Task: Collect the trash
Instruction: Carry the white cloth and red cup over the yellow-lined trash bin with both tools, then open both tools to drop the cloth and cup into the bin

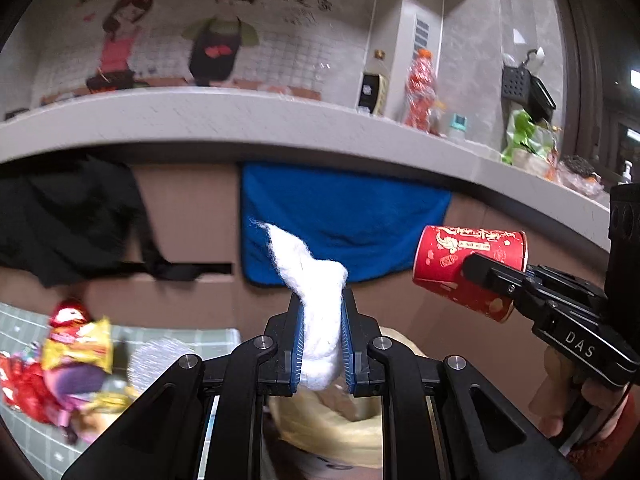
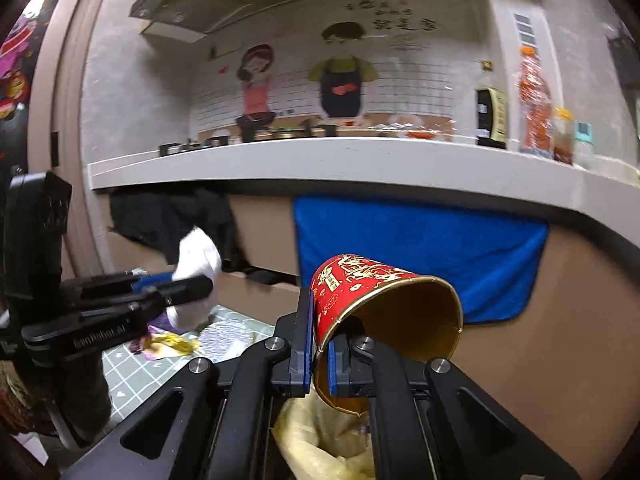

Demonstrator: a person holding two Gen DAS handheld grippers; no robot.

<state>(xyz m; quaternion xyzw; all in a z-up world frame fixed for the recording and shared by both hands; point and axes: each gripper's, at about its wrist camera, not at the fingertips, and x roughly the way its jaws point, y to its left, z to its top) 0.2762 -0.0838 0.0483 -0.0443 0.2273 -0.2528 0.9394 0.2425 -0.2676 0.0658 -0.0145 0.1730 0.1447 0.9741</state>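
**Two Grippers, Two Bits of Trash**

Down to the left of the left gripper [image 1: 320, 344], a pile of wrappers [image 1: 76, 364] lies on the green tiled mat [image 1: 24, 328]. The left gripper is squeezed almost shut on a white wad [image 1: 316, 308]. The wad sticks up and out past the blue pads [image 1: 298, 344]. Right under this gripper sits a yellow bag [image 1: 336, 428], open at the top.

To the right is the right gripper [image 2: 319, 356], held by a hand [image 1: 576, 404]. It is closed tight on the rim of a red cup [image 2: 360, 292]. One finger is outside the cup and one is inside. The cup lies on its side, with its open mouth to the right. The bag is under this gripper too. Behind both grippers, a blue towel [image 1: 344, 220] hangs below the counter [image 1: 240, 120].
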